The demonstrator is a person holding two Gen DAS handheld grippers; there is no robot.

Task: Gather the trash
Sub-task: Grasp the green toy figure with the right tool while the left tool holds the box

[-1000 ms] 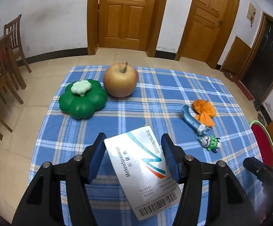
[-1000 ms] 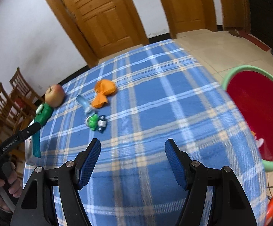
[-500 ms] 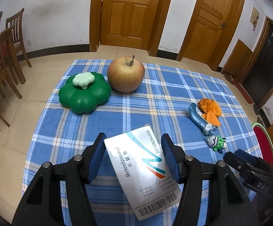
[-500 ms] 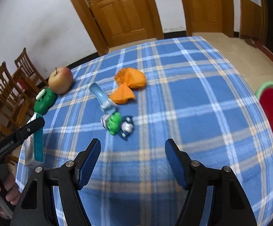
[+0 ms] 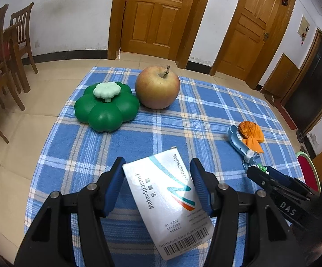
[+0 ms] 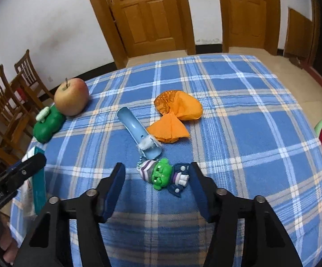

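Above the blue plaid tablecloth (image 5: pixel 183 120), the left gripper (image 5: pixel 157 185) tilts downward, pinching a white cardboard medicine box (image 5: pixel 167 202). The right gripper (image 6: pixel 157 189), also tilted down, has just been closing, its jaws still spread around a small green toy figure keychain (image 6: pixel 161 174) without touching it.

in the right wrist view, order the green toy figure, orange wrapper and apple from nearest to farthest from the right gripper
1. green toy figure, between the right gripper's jaws
2. orange wrapper, mid-table, beyond the figure
3. apple, far left
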